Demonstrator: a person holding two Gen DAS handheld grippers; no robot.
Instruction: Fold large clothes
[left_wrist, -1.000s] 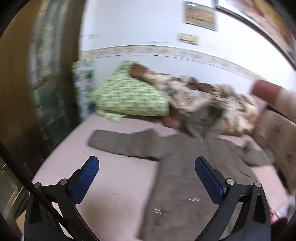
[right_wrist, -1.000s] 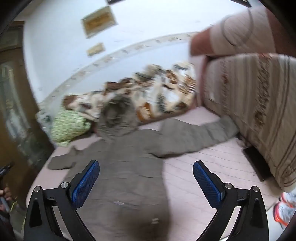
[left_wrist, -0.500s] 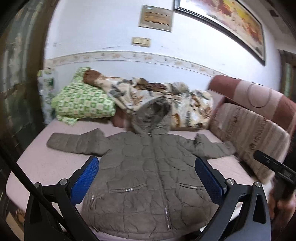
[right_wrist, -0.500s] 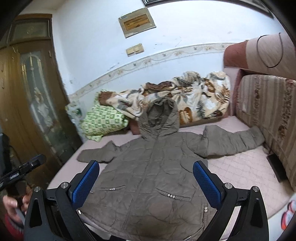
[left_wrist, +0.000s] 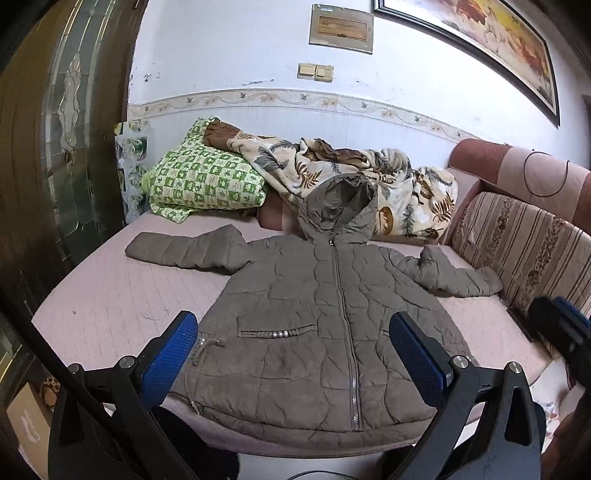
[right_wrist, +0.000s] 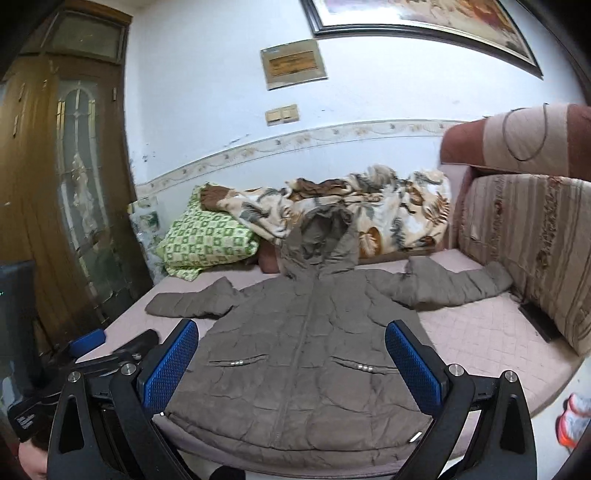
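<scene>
Nothing of the fold is done yet, as far as I can judge. The hooded padded jacket (left_wrist: 325, 317) lies face up and zipped on the pink quilted bed (left_wrist: 110, 295), spread to its full shape — hood (left_wrist: 338, 210) pointing toward the wall and propped against the leaf-print blanket (left_wrist: 369, 173), hem hanging a little over the near edge of the mattress. Its one sleeve (left_wrist: 184, 251) reaches out flat toward the green checked pillow (left_wrist: 203, 181); its other sleeve (left_wrist: 454, 277) runs toward the striped sofa cushion (left_wrist: 524, 251), its cuff just beside or touching it.

My left tool (left_wrist: 295, 350) hangs above the hem with its blue pads wide apart and nothing between them. My right tool (right_wrist: 291, 354) is the same — spread, empty, looking down the jacket's front from the near edge. Neither touches the cloth. In the right view the left tool shows low at the left; in the left view the right one shows dark at the right edge.

So the laying-out is complete and all the folding is left. I reckon each sleeve has to come in across the chest, the hood down over the back of the collar, then the body doubled from hem upward. The padding is thick, so I expect the folds to spring back unless pressed flat.
</scene>
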